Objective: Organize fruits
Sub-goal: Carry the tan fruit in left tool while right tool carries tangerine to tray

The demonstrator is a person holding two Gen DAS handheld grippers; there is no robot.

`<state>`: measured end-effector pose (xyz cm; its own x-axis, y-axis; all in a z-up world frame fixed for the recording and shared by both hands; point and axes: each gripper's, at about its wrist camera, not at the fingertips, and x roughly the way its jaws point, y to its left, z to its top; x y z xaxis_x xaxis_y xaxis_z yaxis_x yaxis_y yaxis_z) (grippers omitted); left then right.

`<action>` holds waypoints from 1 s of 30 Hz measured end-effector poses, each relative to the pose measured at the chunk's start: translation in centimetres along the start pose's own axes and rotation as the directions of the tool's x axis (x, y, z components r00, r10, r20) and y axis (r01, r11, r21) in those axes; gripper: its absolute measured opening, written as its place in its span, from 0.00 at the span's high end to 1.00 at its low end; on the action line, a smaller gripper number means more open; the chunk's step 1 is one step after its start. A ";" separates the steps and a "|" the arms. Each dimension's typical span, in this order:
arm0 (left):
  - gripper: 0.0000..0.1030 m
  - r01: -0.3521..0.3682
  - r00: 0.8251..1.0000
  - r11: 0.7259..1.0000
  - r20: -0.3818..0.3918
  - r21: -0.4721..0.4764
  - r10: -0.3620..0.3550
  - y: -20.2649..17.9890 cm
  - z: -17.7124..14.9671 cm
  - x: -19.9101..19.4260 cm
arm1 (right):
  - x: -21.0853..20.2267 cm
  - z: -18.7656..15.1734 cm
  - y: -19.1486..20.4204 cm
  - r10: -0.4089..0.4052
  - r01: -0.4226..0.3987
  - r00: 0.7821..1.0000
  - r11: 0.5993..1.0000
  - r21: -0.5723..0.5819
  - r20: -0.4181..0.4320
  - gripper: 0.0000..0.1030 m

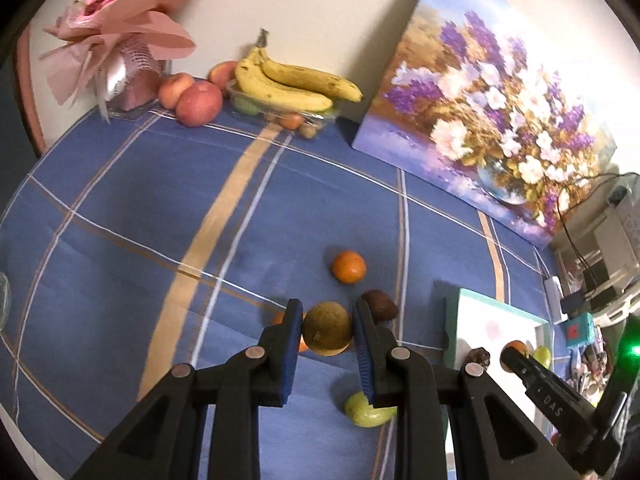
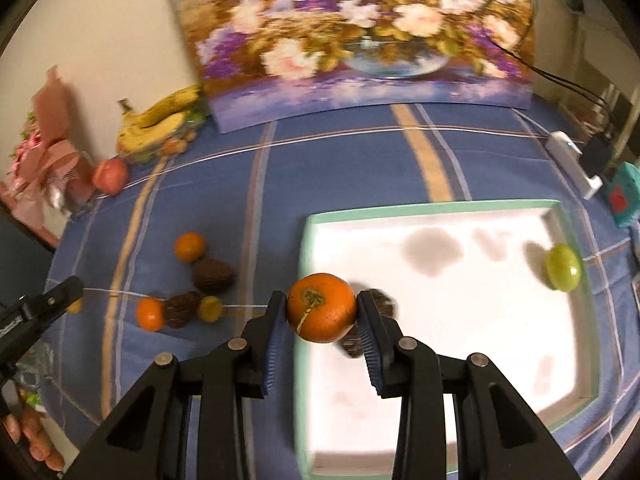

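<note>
My left gripper (image 1: 327, 320) is shut on a round yellow-brown fruit (image 1: 327, 334), held above the blue checked cloth. Under and around it lie an orange (image 1: 348, 267), a dark brown fruit (image 1: 380, 305) and a green fruit (image 1: 370, 410). My right gripper (image 2: 322, 312) is shut on an orange (image 2: 322, 307) over the left rim of the white tray (image 2: 440, 207). A green fruit (image 2: 562, 267) lies in the tray, and a dark fruit (image 2: 384, 300) is partly hidden behind the right finger. Several small fruits (image 2: 182, 309) lie in a group on the cloth left of the tray.
Bananas (image 1: 296, 84) rest on a clear box of fruit at the back wall, beside apples (image 1: 199, 103) and a pink bouquet (image 1: 120, 40). A flower painting (image 1: 492, 120) leans on the wall. Cables and a white charger (image 2: 572, 160) lie at the table's right edge.
</note>
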<state>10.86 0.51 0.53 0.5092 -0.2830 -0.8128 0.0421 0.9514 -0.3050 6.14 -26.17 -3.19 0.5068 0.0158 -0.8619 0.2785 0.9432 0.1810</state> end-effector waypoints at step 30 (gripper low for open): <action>0.74 0.177 0.980 0.954 -0.132 0.241 -0.149 -14.3 -5.2 1.9 | -3.5 -0.6 -16.0 -0.177 0.159 0.984 0.930 0.330 0.023 0.64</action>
<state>6.76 -14.22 0.78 0.3796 -0.4348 -0.8166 0.3373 0.8870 -0.3155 -0.56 -41.09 -3.32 0.4679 -0.1585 -0.8694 0.6093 0.7704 0.1875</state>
